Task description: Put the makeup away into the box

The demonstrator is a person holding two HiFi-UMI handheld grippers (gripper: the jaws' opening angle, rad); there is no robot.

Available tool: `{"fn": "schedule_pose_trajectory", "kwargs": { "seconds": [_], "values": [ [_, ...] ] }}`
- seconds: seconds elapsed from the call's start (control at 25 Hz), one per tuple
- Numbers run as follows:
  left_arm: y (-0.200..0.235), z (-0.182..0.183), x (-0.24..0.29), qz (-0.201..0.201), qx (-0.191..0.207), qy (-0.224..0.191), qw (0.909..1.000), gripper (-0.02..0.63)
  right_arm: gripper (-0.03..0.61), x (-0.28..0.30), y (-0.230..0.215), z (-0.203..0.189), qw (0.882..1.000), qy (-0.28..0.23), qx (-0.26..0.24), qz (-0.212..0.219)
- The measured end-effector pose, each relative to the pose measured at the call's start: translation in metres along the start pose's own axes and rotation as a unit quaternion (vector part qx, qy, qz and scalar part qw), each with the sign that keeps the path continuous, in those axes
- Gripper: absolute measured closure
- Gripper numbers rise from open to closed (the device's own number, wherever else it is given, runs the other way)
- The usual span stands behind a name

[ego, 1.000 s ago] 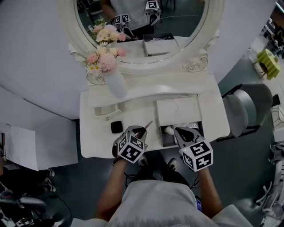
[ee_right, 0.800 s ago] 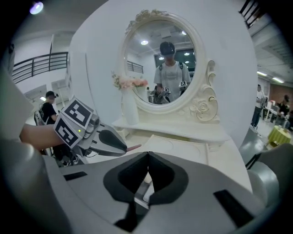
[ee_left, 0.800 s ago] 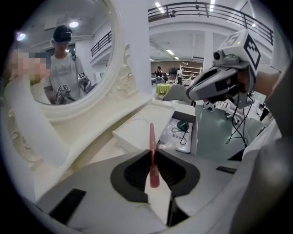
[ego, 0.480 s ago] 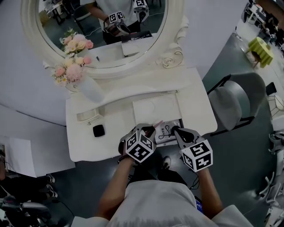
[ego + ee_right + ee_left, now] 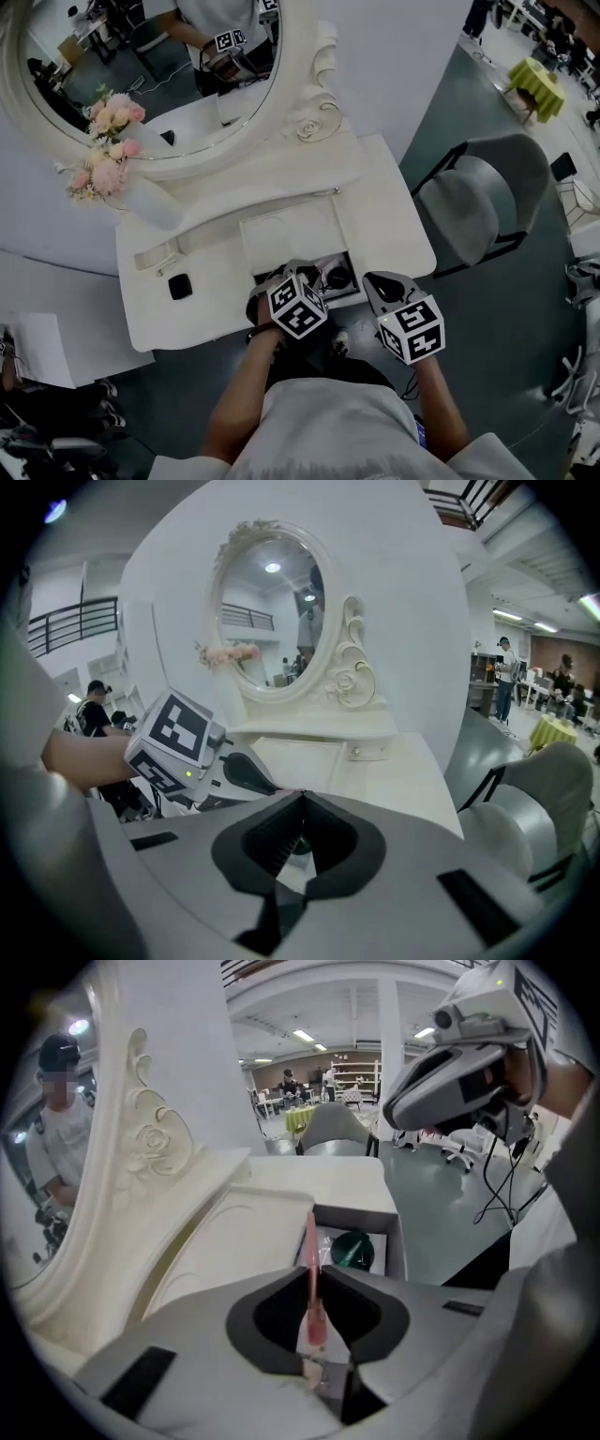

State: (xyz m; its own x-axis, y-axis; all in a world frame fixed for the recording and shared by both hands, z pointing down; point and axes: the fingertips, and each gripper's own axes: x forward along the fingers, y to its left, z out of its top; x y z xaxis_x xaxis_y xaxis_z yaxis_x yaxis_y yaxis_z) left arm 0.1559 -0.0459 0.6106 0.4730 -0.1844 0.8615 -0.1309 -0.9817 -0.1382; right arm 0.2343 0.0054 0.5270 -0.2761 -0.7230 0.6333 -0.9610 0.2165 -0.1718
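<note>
Makeup pencil (image 5: 312, 1297), pinched in your left gripper (image 5: 313, 1271), has travelled right and now hovers above the box (image 5: 354, 1213), ready to drop. Your right gripper (image 5: 304, 795) is closed, empty.

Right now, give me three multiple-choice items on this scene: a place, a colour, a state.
1. The small black case lies: A on the tabletop left of the box; B in the box; C on the chair.
2. The stick in the left gripper is: A blue; B pink; C yellow.
3. The right gripper is: A wide open; B shut on a bottle; C shut, empty.
A: head view shows it on bare tabletop. B: pink between the jaws. C: jaw tips meet, nothing between.
</note>
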Motion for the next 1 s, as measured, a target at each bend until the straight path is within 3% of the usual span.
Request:
{"fn": "schedule_pose_trajectory", "kwargs": {
  "seconds": [0.48, 1.0],
  "values": [
    [-0.016, 0.006, 0.043, -0.001, 0.007, 0.045, 0.9990, 0.546, 0.577, -0.015, -0.034, -0.015, 1.000, 0.007, 0.004, 0.004],
    [-0.004, 0.005, 0.016, 0.007, -0.055, 0.003, 0.9984, 0.523, 0.577, -0.008, -0.021, 0.001, 1.000, 0.000, -0.009, 0.011]
  ]
}}
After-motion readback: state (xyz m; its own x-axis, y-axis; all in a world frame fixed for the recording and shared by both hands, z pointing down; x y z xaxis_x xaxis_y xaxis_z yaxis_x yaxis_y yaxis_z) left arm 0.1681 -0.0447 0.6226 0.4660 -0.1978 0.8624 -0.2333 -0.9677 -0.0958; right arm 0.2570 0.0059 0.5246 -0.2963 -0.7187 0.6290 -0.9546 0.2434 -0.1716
